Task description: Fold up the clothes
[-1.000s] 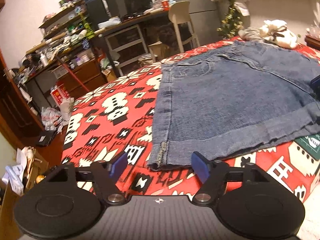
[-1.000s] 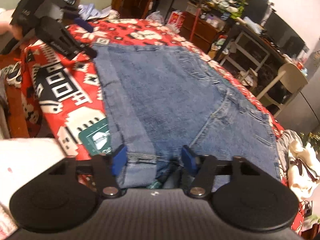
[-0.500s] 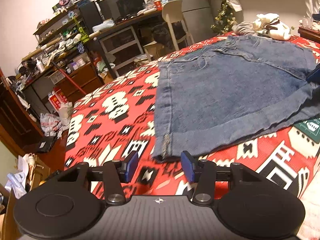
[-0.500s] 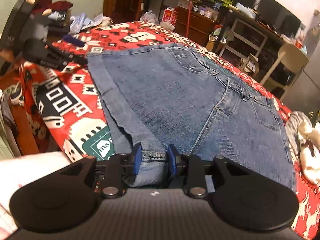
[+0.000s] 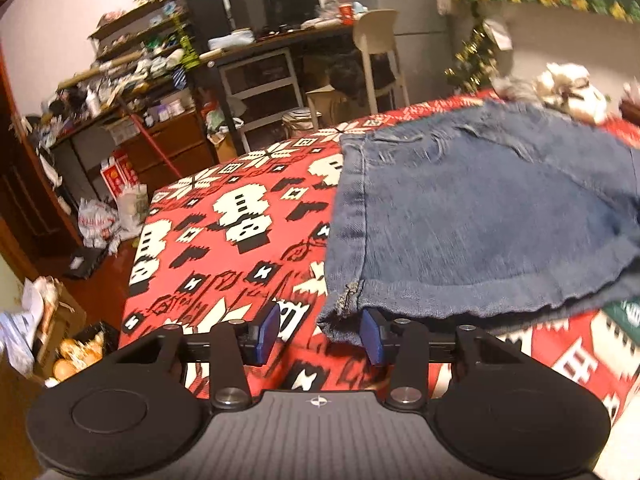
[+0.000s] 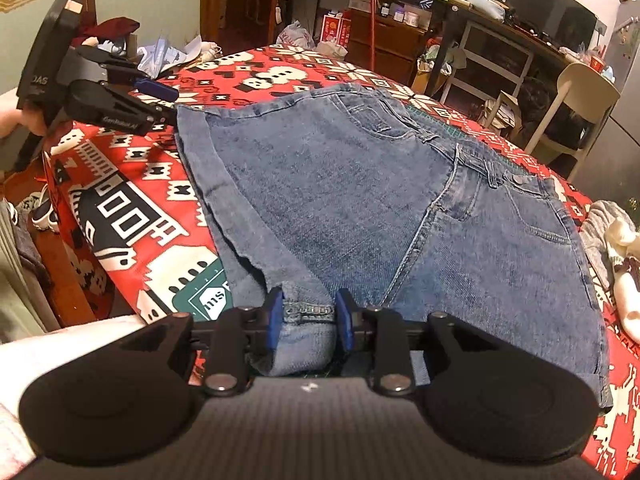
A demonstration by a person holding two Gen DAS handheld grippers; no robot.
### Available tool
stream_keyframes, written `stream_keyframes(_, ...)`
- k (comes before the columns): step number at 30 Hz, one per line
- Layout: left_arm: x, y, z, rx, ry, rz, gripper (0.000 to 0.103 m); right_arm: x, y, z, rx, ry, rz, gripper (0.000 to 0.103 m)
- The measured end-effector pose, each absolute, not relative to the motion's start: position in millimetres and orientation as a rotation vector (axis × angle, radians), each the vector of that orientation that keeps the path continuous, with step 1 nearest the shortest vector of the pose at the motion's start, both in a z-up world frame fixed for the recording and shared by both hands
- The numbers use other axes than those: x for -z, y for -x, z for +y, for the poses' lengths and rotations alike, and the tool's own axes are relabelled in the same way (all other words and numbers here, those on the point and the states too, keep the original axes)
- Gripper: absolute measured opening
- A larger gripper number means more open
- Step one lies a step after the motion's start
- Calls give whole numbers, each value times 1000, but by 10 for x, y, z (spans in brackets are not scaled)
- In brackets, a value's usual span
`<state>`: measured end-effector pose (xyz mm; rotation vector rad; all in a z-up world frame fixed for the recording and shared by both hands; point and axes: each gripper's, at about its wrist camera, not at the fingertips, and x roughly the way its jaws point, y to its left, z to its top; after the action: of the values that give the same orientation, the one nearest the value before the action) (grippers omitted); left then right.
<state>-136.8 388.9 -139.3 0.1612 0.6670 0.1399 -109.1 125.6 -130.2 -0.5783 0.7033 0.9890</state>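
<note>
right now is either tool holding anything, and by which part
The right tool is clamped on the denim shorts at a hem corner. The left tool is closing around the other hem corner but not yet gripping.

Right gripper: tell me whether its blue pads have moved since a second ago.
Yes. The right gripper pads came inward onto the denim shorts hem; earlier they stood apart, either side of it. Now they pinch that hem.

- My left gripper (image 5: pixel 318 334): matte black, round side discs, ribbed grey deck, blue pads, silver screws.
- My right gripper (image 6: pixel 308 318): the same build and colours.
</note>
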Motion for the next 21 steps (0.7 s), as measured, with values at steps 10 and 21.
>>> stream_keyframes(10,1365,1315,3892,-159,-42,680,12,1357,1137,1289,-1033,618,726,21)
stream_keyframes(21,1424,1397,4006,-181,41,719,17,1345,1173,1270,-1093,610,757,28)
